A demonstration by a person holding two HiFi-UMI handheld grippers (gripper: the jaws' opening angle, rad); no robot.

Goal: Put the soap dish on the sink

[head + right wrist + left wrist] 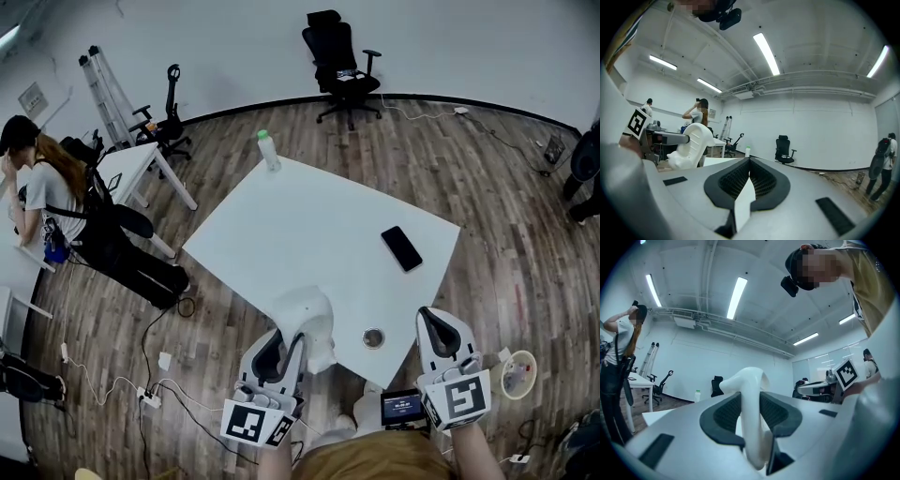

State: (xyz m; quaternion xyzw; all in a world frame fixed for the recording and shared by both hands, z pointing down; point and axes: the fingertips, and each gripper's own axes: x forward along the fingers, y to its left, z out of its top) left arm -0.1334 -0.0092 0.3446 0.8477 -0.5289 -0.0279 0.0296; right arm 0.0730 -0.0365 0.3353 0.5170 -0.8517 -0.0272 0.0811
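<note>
The white table [319, 225] fills the middle of my head view, set cornerwise on the wood floor [487, 187]. At 6 o'clock, by its near edge, my left gripper [284, 345] is clenched on the soap dish [314, 323]. The left gripper view shows the white moulded dish standing on edge between the pads, both pressing its sides. Whether it touches the tabletop I cannot tell. My right gripper [439, 323] sits at 5 o'clock, jaws closed together on nothing. A black phone [401, 248] lies flat toward 3 o'clock. A green-capped bottle [269, 150] stands at the 11 o'clock corner. A small round metal piece [373, 337] rests between the two grippers.
</note>
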